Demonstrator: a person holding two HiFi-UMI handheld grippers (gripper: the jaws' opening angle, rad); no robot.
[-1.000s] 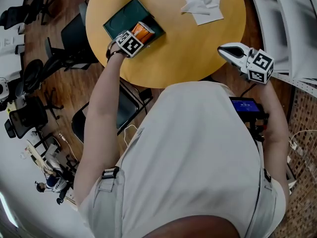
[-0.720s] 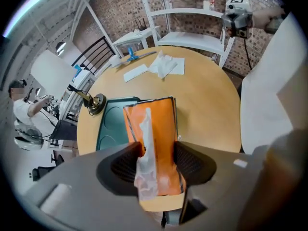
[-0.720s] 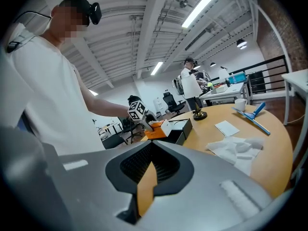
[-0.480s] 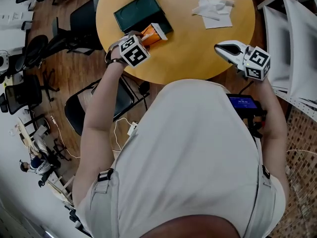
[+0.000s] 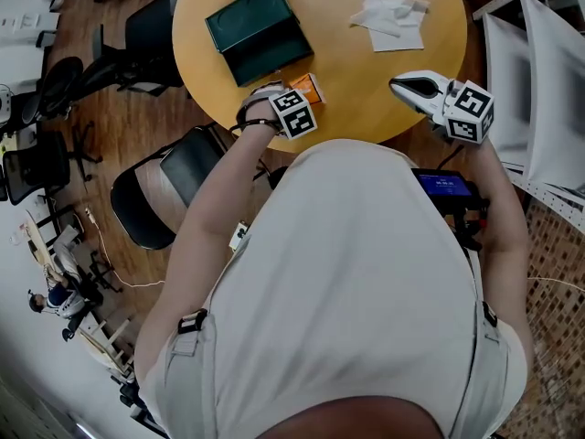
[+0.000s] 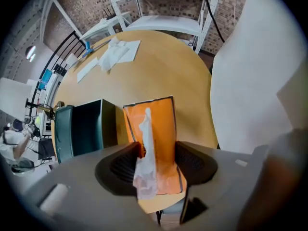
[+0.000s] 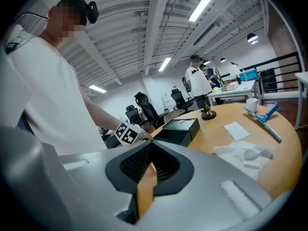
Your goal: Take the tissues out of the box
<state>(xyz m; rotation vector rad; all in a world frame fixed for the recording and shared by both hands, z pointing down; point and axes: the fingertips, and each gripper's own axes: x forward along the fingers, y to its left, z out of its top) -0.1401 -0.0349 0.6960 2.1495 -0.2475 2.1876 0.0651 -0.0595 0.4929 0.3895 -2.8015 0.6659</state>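
Note:
A flat orange tissue pack [image 6: 156, 124] with a white tissue [image 6: 146, 170] sticking out of its slit sits between the jaws of my left gripper [image 6: 156, 163]. The pads press its sides while the jaws are opening slightly. In the head view this gripper [image 5: 307, 94] holds the pack [image 5: 311, 85] over the near edge of the round wooden table [image 5: 366, 71]. The dark green box [image 5: 256, 30] lies open just beyond it. Loose white tissues [image 5: 393, 16] lie at the far right. My right gripper [image 5: 409, 87] hovers shut and empty at the table's right edge.
Black office chairs [image 5: 178, 167] stand under and left of the table. A white rack [image 5: 535, 62] is close on the right. A blue tool [image 7: 262, 114], a white card [image 7: 237, 130] and a small brass ornament [image 7: 208, 112] lie on the far side. Another person [image 7: 197, 81] stands beyond.
My left gripper has carried the orange pack away from the green box, toward the table's near edge and the person's body. The right gripper has hardly moved.

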